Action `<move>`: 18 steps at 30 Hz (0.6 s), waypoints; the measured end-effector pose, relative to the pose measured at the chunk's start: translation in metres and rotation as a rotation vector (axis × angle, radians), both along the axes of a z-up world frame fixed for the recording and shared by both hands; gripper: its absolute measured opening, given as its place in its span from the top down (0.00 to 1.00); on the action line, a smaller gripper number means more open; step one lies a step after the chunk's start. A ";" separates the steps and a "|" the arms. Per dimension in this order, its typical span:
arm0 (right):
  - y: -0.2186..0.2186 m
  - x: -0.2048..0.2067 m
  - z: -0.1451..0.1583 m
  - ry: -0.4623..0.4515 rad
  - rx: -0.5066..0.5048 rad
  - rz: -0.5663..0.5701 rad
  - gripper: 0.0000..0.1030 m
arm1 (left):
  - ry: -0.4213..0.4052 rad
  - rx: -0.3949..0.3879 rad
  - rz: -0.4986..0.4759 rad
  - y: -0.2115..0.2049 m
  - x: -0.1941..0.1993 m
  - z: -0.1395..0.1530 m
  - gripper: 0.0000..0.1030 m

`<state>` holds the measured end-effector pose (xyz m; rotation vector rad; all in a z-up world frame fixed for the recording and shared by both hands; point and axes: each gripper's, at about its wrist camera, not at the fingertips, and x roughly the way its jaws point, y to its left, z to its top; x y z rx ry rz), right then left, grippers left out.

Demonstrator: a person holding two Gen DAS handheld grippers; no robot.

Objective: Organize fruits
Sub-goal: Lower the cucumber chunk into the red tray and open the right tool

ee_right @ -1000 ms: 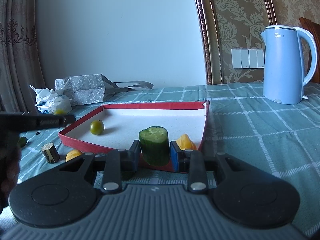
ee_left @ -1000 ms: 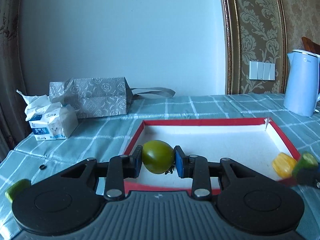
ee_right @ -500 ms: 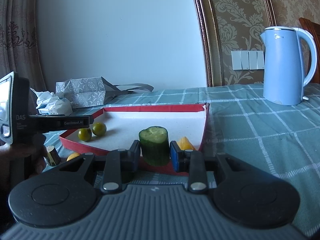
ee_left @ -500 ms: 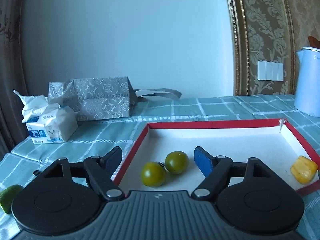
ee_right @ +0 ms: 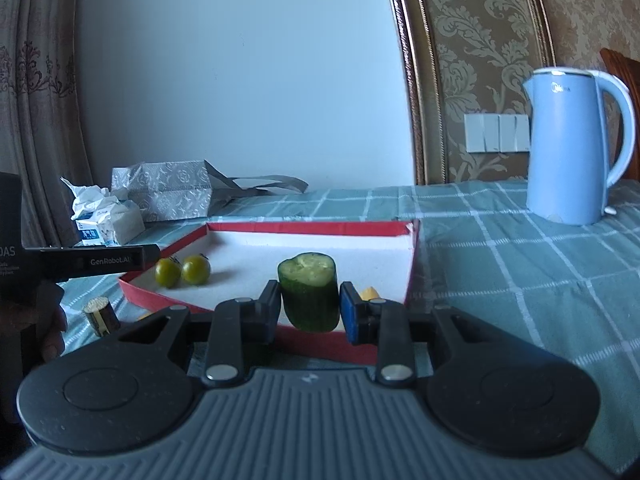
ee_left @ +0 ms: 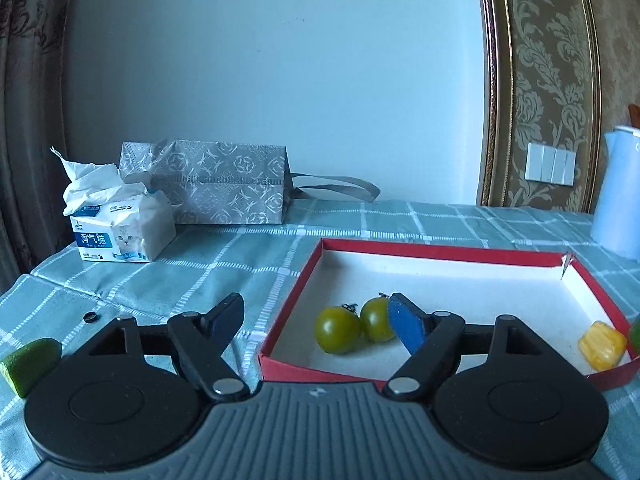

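Note:
A red-rimmed white tray (ee_left: 440,254) lies on the checked tablecloth. Two green tomatoes (ee_left: 337,330) (ee_left: 376,319) lie side by side in its near left corner; they also show in the right wrist view (ee_right: 168,273) (ee_right: 196,269). A yellow fruit piece (ee_left: 602,345) lies at the tray's right edge. My left gripper (ee_left: 316,320) is open and empty, just before the tomatoes. My right gripper (ee_right: 309,304) is shut on an upright cucumber chunk (ee_right: 309,290) above the tray's near edge (ee_right: 320,346).
A green lime wedge (ee_left: 30,360) lies on the cloth at the left. A small dark cylinder (ee_right: 102,314) stands left of the tray. A tissue pack (ee_left: 120,228) and grey gift bag (ee_left: 216,182) sit at the back. A blue kettle (ee_right: 568,148) stands right.
My left gripper opened and let a green tomato drop into the tray beside the other one, then drew back to the left. My right gripper still holds the cucumber chunk.

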<state>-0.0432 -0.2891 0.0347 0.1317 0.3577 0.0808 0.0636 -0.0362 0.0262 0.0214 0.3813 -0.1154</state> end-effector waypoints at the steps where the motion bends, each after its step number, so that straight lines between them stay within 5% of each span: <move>1: 0.001 0.003 0.002 0.003 -0.005 0.001 0.71 | -0.004 -0.009 -0.003 0.001 -0.001 0.002 0.23; 15: 0.002 0.091 -0.011 0.121 -0.039 -0.026 0.71 | -0.022 -0.068 0.010 0.014 -0.002 0.011 0.23; 16: 0.002 0.092 -0.014 0.117 -0.040 -0.034 0.67 | -0.020 -0.069 0.010 0.014 -0.002 0.011 0.23; 18: 0.002 0.092 -0.016 0.116 -0.043 -0.047 0.37 | -0.020 -0.068 0.012 0.014 -0.002 0.011 0.23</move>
